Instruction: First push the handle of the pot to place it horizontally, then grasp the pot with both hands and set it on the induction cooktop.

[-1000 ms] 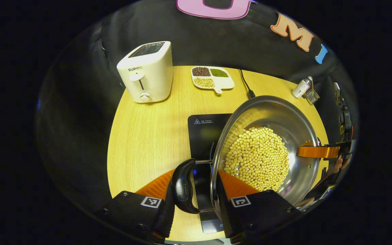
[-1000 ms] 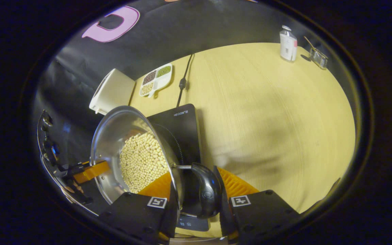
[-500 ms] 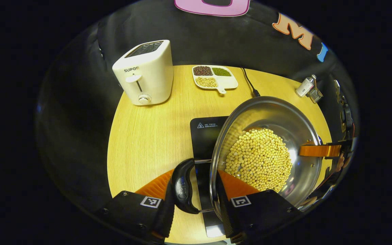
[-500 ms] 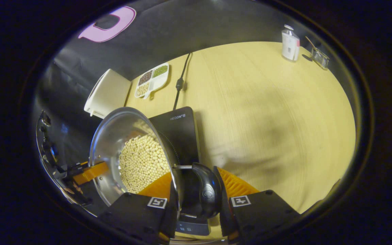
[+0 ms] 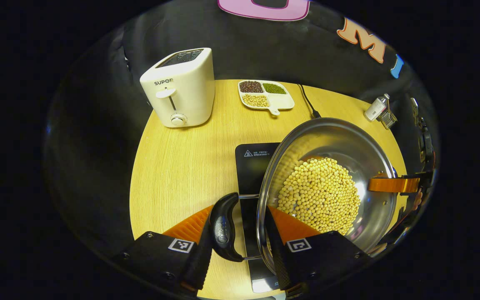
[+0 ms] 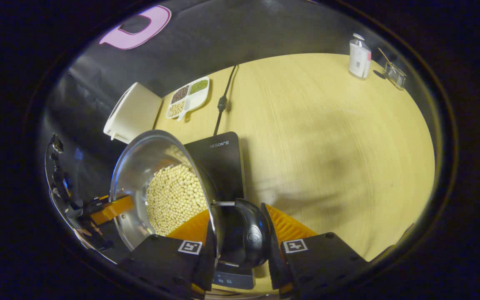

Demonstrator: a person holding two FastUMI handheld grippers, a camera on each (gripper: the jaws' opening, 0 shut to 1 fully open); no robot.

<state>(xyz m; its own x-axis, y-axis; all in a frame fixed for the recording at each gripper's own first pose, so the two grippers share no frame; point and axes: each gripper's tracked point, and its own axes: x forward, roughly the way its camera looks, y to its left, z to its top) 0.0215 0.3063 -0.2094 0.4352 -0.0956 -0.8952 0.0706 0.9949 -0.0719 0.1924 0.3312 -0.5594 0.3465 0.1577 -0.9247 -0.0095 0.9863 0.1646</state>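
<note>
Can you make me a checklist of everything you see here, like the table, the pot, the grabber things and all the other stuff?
Surface: round yellow wooden table.
Job's things: steel pot full of yellow beans, held over the black induction cooktop; whether it touches the cooktop cannot be told. Both black pot handles lie level.
Clutter: white toaster, divided dish of three kinds of beans, white bottle, small wire rack.
Grippers: left gripper clamps one pot handle and the rim; right gripper clamps the other handle and the rim.
Cables: black cable runs from the cooktop to the table's far edge.
Surroundings: black cloth wall.
</note>
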